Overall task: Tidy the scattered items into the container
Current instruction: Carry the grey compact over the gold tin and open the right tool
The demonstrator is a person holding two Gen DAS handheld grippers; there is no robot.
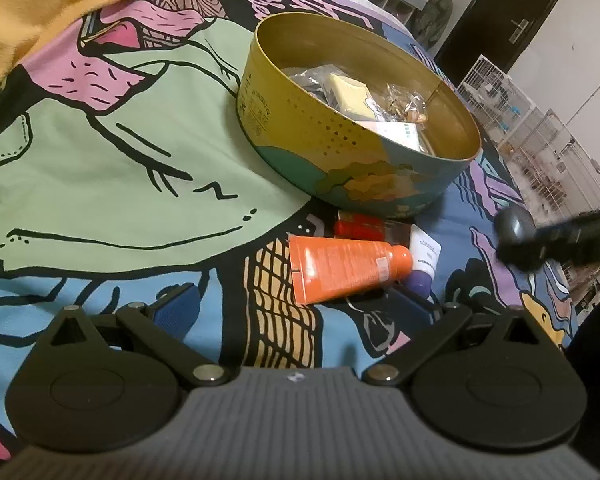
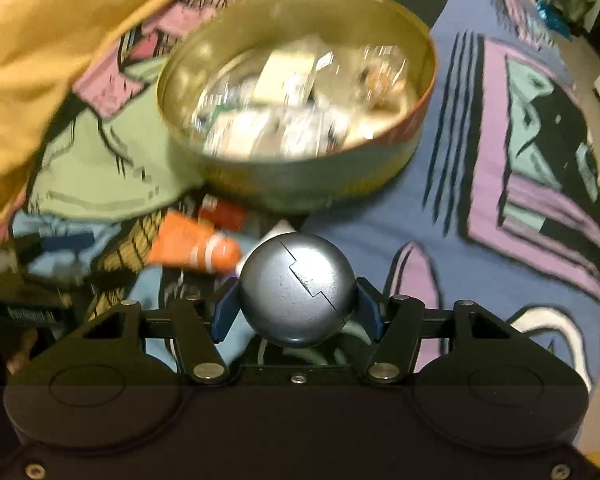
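Left wrist view: the left tongs [image 1: 296,304] stand apart, empty. Just ahead lies an orange tube [image 1: 340,270], long axis crosswise, cap pointing right toward a white tube [image 1: 424,258]; a red item [image 1: 358,226] lies behind, and farther ahead the round tin [image 1: 400,168].

Right wrist view: the right tongs [image 2: 296,308] are clamped on a grey ball [image 2: 296,288], its zigzag seam visible only here. The tin [image 2: 300,184] sits ahead on the bedspread [image 2: 480,208], blurred.

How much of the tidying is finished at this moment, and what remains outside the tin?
Done: several packets already lie inside the round tin. In hand: the right tongs grip a grey ball. Left: an orange tube, a red item and a white tube on the bedspread. The left tongs are open.
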